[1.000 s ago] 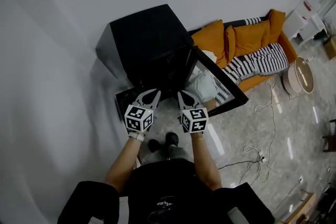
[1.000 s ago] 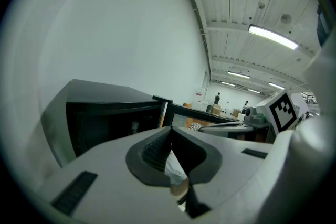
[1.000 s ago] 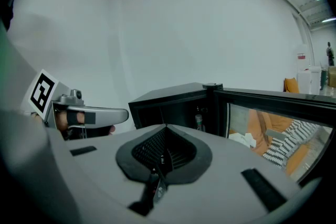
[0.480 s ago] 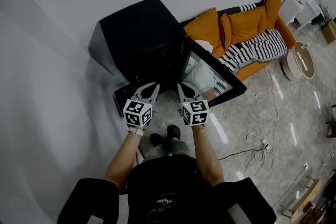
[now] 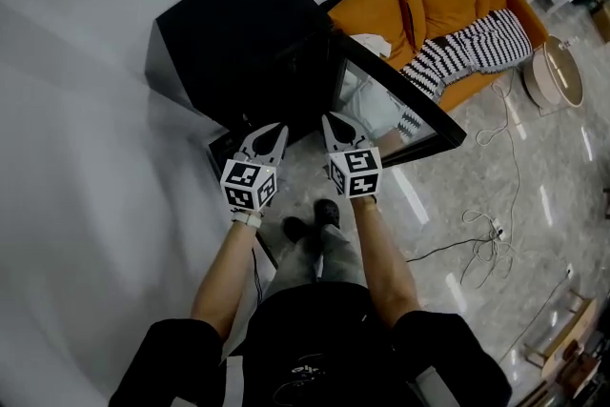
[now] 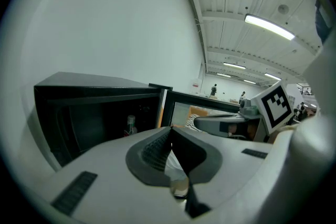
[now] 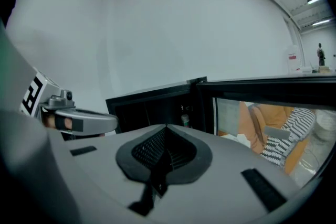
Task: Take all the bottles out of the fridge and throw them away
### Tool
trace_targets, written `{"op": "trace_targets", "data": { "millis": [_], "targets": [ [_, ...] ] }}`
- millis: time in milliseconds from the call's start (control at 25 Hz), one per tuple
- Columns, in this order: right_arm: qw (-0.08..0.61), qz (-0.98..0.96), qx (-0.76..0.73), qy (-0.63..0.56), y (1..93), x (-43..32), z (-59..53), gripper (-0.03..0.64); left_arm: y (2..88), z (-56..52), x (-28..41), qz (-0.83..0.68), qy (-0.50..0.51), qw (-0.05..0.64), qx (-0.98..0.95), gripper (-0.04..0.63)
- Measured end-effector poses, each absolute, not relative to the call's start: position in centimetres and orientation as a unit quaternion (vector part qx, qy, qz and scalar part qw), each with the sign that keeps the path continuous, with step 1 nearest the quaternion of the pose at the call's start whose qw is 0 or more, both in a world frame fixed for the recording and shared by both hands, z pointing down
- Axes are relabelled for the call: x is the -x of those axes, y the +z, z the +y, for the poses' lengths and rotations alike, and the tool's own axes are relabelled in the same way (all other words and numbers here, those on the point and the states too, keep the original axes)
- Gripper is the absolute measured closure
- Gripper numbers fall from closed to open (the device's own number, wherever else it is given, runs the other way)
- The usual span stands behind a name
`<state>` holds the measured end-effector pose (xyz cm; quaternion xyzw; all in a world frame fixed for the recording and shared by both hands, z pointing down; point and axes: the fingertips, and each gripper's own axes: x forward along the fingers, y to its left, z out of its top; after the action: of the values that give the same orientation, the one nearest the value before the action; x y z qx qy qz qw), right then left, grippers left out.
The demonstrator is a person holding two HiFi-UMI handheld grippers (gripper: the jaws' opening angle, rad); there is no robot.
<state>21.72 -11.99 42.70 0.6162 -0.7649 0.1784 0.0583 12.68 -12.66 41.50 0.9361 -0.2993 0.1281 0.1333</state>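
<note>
Pale glossy floor tiles (image 5: 457, 195) and a plain white wall (image 5: 86, 110) surround a low black fridge (image 5: 238, 33). The fridge stands against the wall, with its glass door (image 5: 400, 114) swung wide open toward an orange sofa (image 5: 429, 5). A black-and-white striped blanket (image 5: 481, 38) lies on the sofa beyond the door. A thin cable (image 5: 477, 234) trails over the floor, well away from the fridge.

A person stands in front of the fridge's open side, shoes (image 5: 327, 213) on the tiles and both arms held forward. The left gripper (image 5: 276, 127) and the right gripper (image 5: 331, 117) hang side by side just before the opening. Their tips point into it, and neither has gone inside.

In the left gripper view, the left gripper (image 6: 170, 129) has its jaws closed tip to tip with nothing between them. In the right gripper view, the right gripper (image 7: 166, 126) likewise has its jaws pressed together and empty.

One bottle (image 6: 131, 124) stands upright in the fridge's dark interior, close to the side where the door hangs. It shows again past the right gripper's tips (image 7: 185, 115), clear of both grippers. The rest of the fridge is too dark to tell whether it holds other bottles.
</note>
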Motion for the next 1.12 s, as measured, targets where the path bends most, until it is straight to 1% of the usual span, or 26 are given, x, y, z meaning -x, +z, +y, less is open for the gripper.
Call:
{"op": "trace_targets", "data": {
  "millis": [240,480,640,840,960,1120],
  "targets": [
    [0.022,-0.743,-0.644,0.179,47.1,-23.0,-17.2,0.607,45.8,-15.8,-12.8,-0.313,0.136,0.127,-0.931,0.588],
    [0.011,-0.748,-0.646,0.151,52.1,-22.5,-22.8,0.607,50.6,-19.8,-13.9,-0.319,0.127,0.124,-0.931,0.588],
    [0.019,-0.754,-0.645,0.12,55.1,-21.6,-25.2,0.607,53.7,-22.2,-13.7,-0.336,0.109,0.121,-0.928,0.588],
    [0.008,-0.756,-0.648,0.094,57.6,-21.2,-28.7,0.604,56.3,-24.6,-13.8,-0.348,0.093,0.103,-0.927,0.588],
    [-0.002,-0.754,-0.652,0.084,58.2,-21.2,-30.8,0.559,57.2,-25.7,-13.8,-0.354,0.086,0.096,-0.926,0.588],
    [-0.003,-0.747,-0.661,0.073,58.1,-21.1,-34.3,0.458,58.1,-27.1,-13.4,-0.357,0.08,0.085,-0.927,0.588]
  ]
}}
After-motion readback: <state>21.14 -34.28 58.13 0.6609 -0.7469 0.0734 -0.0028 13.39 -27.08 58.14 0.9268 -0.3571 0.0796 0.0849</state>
